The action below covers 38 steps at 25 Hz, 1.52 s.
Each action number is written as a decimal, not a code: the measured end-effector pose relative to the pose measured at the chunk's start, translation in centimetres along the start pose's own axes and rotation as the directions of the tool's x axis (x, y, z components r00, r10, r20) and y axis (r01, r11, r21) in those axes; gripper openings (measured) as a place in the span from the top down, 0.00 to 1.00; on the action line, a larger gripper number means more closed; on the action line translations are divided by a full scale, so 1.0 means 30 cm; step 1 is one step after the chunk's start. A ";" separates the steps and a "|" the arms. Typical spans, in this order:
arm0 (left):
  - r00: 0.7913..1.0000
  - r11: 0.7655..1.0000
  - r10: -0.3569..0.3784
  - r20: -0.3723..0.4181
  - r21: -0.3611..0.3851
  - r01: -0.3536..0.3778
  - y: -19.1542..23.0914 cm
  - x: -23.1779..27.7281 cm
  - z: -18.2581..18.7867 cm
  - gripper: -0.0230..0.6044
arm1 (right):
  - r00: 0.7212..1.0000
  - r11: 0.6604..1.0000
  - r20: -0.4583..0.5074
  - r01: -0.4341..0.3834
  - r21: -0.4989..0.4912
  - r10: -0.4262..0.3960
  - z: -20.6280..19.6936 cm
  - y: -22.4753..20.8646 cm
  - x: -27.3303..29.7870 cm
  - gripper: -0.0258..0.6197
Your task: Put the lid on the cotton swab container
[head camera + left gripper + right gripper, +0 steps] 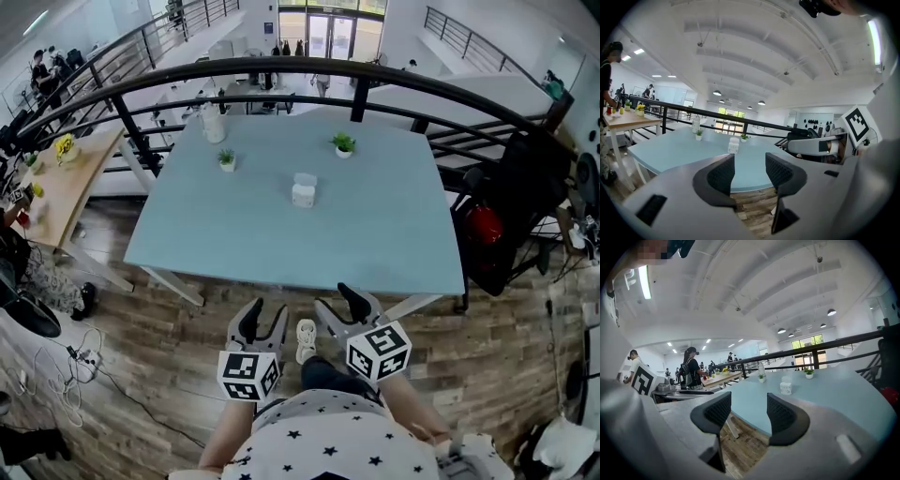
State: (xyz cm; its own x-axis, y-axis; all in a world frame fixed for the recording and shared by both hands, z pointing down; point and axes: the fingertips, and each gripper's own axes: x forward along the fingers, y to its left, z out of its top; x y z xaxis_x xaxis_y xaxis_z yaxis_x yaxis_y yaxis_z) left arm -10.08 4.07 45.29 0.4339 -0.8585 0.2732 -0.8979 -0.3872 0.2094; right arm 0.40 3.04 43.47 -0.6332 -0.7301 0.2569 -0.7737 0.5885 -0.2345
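Cotton swab container is what I am after, and it stands well ahead of both tools, near the middle of the pale blue worktop. That worktop fills the space in front of me, with its near edge just beyond the fingertips. I judge that nothing has been reached for yet and the job is at its very start.

I hold the left tool and the right tool low, side by side and close to my body. They hang over the wooden floor rather than the worktop. I read this as a ready stance with a clear line to the target. The right tool is spread wide and the left one is parted somewhat less. Both are released and empty, touching nothing, with only floor and worktop edge showing between the pads.

Farther from the tools than the container, a bottle stands off to the left and two small potted plants flank the middle, which leaves that area free for working. A paler piece sits on top of the container or just behind it. It may be the lid, but I cannot tell whether it is seated.
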 end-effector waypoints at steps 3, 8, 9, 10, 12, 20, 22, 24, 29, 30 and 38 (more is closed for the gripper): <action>1.000 1.000 0.006 0.005 0.000 -0.006 0.027 0.085 0.056 0.65 | 1.000 1.000 0.003 -0.008 -0.018 0.008 0.058 -0.058 0.071 0.62; 1.000 1.000 0.013 0.011 -0.004 -0.013 0.090 0.246 0.145 0.65 | 1.000 0.999 0.005 -0.019 -0.038 0.020 0.156 -0.158 0.204 0.62; 1.000 1.000 0.013 0.013 -0.006 -0.013 0.102 0.276 0.159 0.65 | 1.000 0.999 0.003 -0.022 -0.042 0.022 0.170 -0.177 0.229 0.62; 1.000 1.000 0.014 0.013 -0.007 -0.014 0.114 0.306 0.173 0.65 | 1.000 0.999 0.000 -0.024 -0.046 0.024 0.182 -0.195 0.255 0.62; 1.000 1.000 0.016 0.014 -0.009 -0.016 0.138 0.363 0.201 0.65 | 1.000 0.998 -0.008 -0.031 -0.049 0.030 0.205 -0.231 0.304 0.62; 1.000 1.000 0.025 0.005 -0.014 -0.025 0.236 0.572 0.278 0.65 | 0.998 0.997 -0.031 -0.048 -0.061 0.046 0.292 -0.379 0.498 0.62; 1.000 1.000 0.025 0.000 -0.011 -0.025 0.256 0.625 0.292 0.65 | 0.998 0.997 -0.033 -0.049 -0.061 0.047 0.313 -0.419 0.540 0.62; 1.000 1.000 0.019 -0.006 -0.006 -0.019 0.268 0.673 0.303 0.65 | 0.998 0.997 -0.037 -0.048 -0.060 0.046 0.328 -0.458 0.577 0.62; 1.000 1.000 -0.003 -0.022 -0.001 0.003 0.301 0.775 0.313 0.65 | 0.998 0.998 -0.043 -0.041 -0.057 0.039 0.353 -0.537 0.657 0.62; 1.000 1.000 -0.006 -0.027 -0.001 0.006 0.308 0.795 0.312 0.65 | 0.998 0.998 -0.043 -0.040 -0.055 0.038 0.357 -0.553 0.673 0.62; 0.996 0.999 -0.040 -0.083 -0.002 0.040 0.327 0.932 0.287 0.62 | 0.997 0.999 -0.070 -0.038 -0.035 0.035 0.369 -0.661 0.768 0.62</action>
State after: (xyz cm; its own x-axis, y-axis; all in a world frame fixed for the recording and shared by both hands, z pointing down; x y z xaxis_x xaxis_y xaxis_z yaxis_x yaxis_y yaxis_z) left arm -7.40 -26.62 46.91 0.4739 -0.8117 0.3414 -0.8798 -0.4203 0.2219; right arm 1.37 -29.30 43.67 -0.6598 -0.6830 0.3134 -0.7496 0.6275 -0.2106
